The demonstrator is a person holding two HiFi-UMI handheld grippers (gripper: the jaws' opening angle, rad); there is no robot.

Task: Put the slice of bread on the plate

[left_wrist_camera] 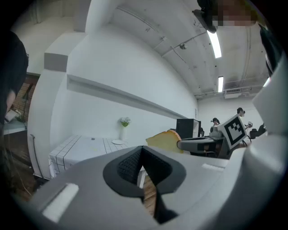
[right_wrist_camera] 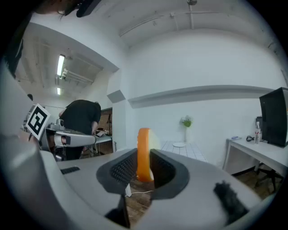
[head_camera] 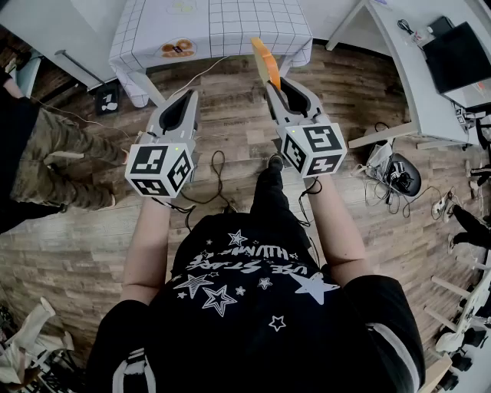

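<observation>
**A:** Pinching the bread (right_wrist_camera: 144, 152) upright in the right hand-held gripper (right_wrist_camera: 143, 168), well short of the plate (right_wrist_camera: 179, 144). Tips?

**B:** Squeeze gently, tip flat over the plate. Holding the left hand-held gripper (left_wrist_camera: 143, 166) pressed together, empty.

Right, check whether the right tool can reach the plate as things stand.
Probably not from here: the right tool, gripping the bread, hangs over floor short of the table bearing the plate. Nothing blocks the way forward.

No text reads clearly. White lettering among stars on the person's black shirt (head_camera: 253, 269) appears upside down in the head view, too warped to make out.
</observation>
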